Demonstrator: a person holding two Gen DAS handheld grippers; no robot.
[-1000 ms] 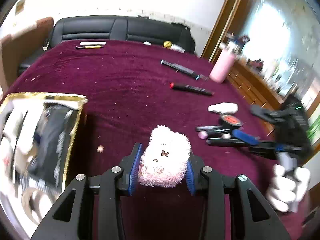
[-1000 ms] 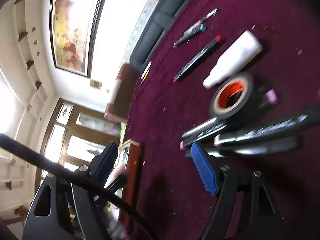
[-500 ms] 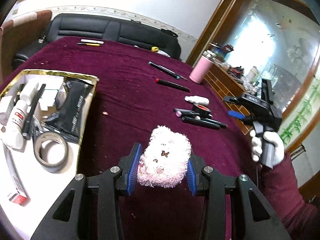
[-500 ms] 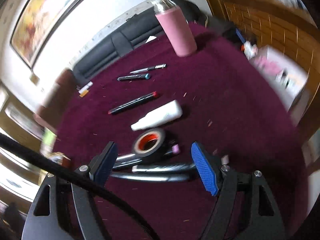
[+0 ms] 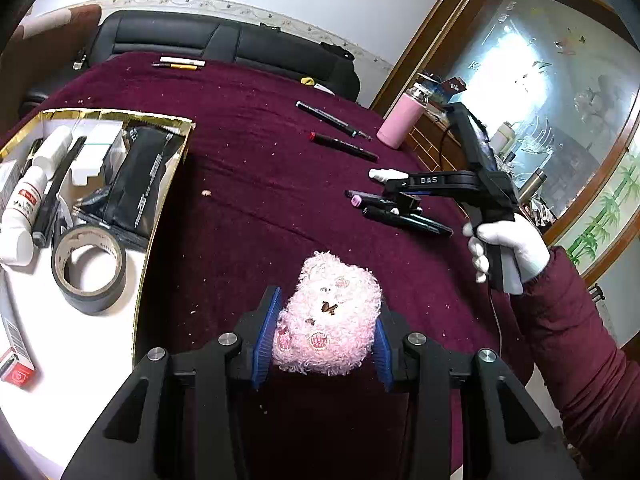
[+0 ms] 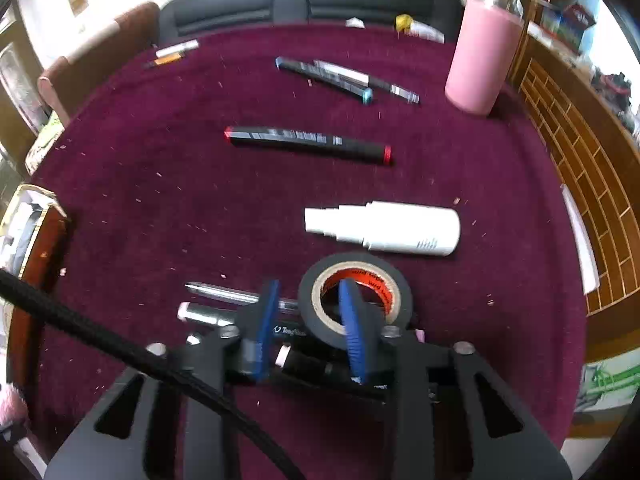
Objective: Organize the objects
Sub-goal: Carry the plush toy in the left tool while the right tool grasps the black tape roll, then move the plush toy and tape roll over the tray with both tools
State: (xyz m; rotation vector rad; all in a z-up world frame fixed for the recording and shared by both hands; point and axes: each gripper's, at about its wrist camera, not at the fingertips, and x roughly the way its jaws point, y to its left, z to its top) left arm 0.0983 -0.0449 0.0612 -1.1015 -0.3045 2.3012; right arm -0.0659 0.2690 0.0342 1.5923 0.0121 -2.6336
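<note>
The right gripper (image 6: 308, 320) is closing its jaws across the wall of a black electrical tape roll (image 6: 356, 300): one blue pad is sitting inside the orange-printed core, the other outside. Whether the pads are already pressing the tape is uncertain. The core's printing is too blurred to read. The roll is lying on a cluster of markers (image 6: 216, 314); one barrel is showing white lettering that appears to begin "Tong". Just beyond, a white spray bottle (image 6: 384, 228) is lying on the maroon tablecloth (image 6: 160, 184).

The left gripper (image 5: 324, 332) is pinching a pink plush toy (image 5: 328, 316) between its blue pads, above the cloth. Beside it, a gold-rimmed tray (image 5: 160, 216) is holding another tape roll (image 5: 89, 268). The right gripper's body is reading "DAS".
</note>
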